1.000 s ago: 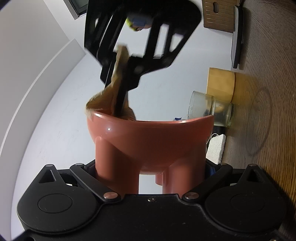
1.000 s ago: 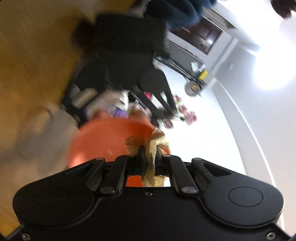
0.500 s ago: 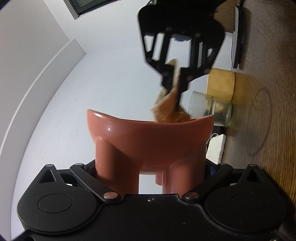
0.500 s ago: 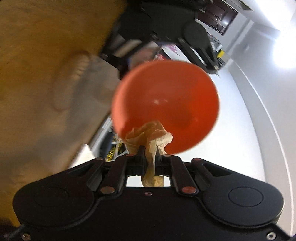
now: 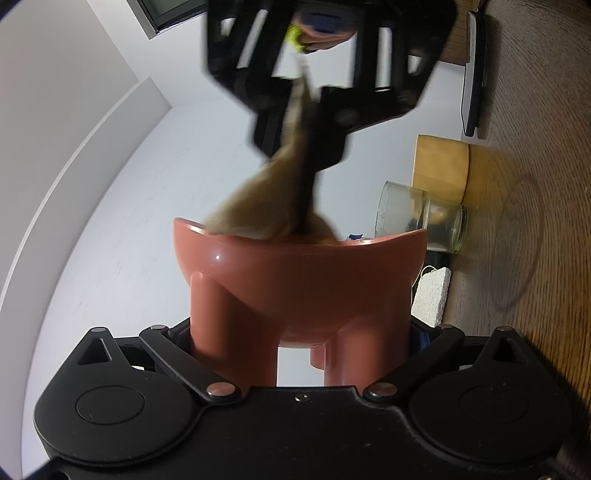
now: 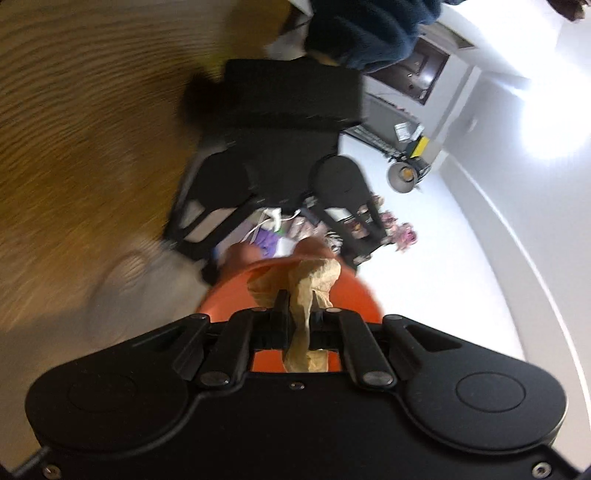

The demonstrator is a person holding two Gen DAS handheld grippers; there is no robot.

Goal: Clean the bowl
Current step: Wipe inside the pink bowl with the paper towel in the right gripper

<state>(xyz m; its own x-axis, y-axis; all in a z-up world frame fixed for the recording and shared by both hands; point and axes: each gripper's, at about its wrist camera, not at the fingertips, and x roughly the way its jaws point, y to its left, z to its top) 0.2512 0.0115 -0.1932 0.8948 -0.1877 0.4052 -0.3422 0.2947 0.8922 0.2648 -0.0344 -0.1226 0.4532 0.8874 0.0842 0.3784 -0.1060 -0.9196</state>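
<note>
Our left tongs [image 5: 299, 354] clamp the legged bowl [image 5: 301, 266], tilted up; right tongs [image 6: 299, 314] level, pinching crumpled brown paper [image 6: 306, 284] inside it.

Matte black plastic throughout both units. Left gripper [image 5: 299, 334]: two round housings with raised discs, flat linkage bars pinned by silver rivets, one small centre screw. Right gripper [image 6: 300, 314]: identical layout, corner screws at the lower body edge, thin cable at the lower left. Dark blue fleece sleeve [image 6: 373, 33] above; yellow-green marking, blurred.
</note>
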